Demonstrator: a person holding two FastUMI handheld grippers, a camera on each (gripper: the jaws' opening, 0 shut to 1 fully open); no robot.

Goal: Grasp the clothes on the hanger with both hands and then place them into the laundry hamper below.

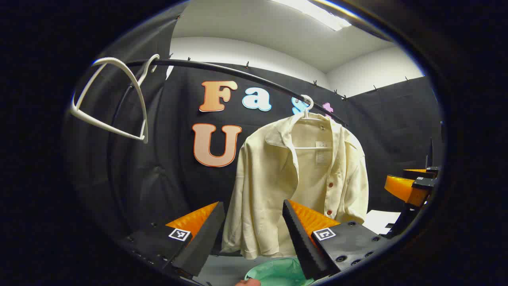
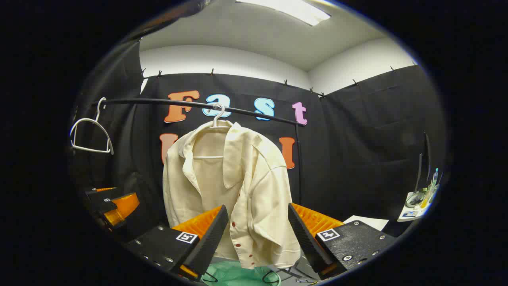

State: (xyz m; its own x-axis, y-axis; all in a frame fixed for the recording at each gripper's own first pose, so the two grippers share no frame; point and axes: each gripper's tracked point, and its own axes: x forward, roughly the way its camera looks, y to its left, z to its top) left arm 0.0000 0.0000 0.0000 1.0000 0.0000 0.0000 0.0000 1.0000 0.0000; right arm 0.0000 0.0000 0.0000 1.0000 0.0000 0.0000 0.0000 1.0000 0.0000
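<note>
Both tools, left [image 1: 254, 234] and right [image 2: 258, 234], gape empty before the cream shirt [image 1: 301, 182] hanging lengthwise from its hanger [image 2: 214, 119], directly above the green hamper [image 2: 238, 276].

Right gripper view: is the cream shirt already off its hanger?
No, the cream shirt hangs on its white hanger, hooked over the black rail.

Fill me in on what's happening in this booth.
A person holds two grippers, both open and short of a cream shirt that hangs on a hanger from the black rail. The left gripper and right gripper grip nothing yet. The green hamper waits below; an empty hanger hangs alongside.
</note>
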